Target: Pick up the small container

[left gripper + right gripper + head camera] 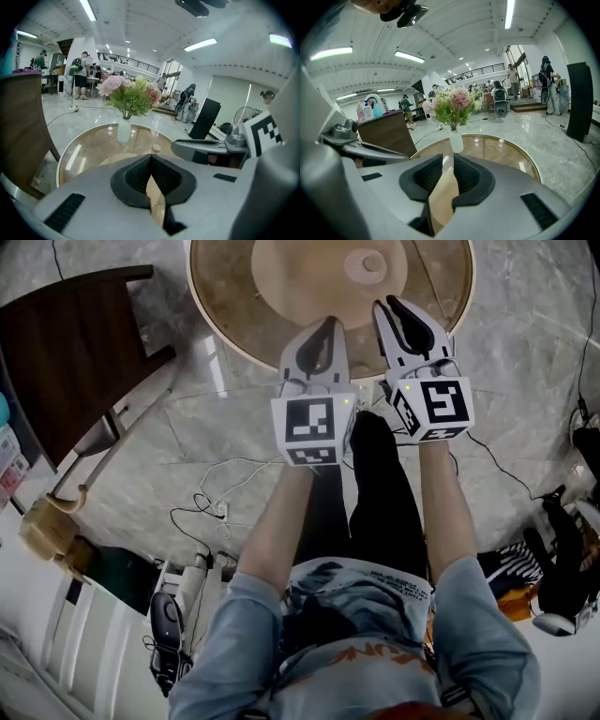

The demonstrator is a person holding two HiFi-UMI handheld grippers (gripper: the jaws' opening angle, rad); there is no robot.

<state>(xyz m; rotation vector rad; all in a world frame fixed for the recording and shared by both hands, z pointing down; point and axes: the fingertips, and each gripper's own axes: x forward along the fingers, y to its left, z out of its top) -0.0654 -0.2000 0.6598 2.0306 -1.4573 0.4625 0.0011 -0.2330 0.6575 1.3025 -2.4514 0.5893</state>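
Left tongs (150, 159) are seen closed, tips touching, with nothing gripped; the right tongs (446, 161) are held slightly parted, with only the table seen through the gap; both are held side by side over the near edge of the round glass-topped table (225, 306); the small round beige container (156, 148) is found standing on the glass, beyond the tongs and apart from them; a white vase of pink flowers (123, 131) is set farther back.
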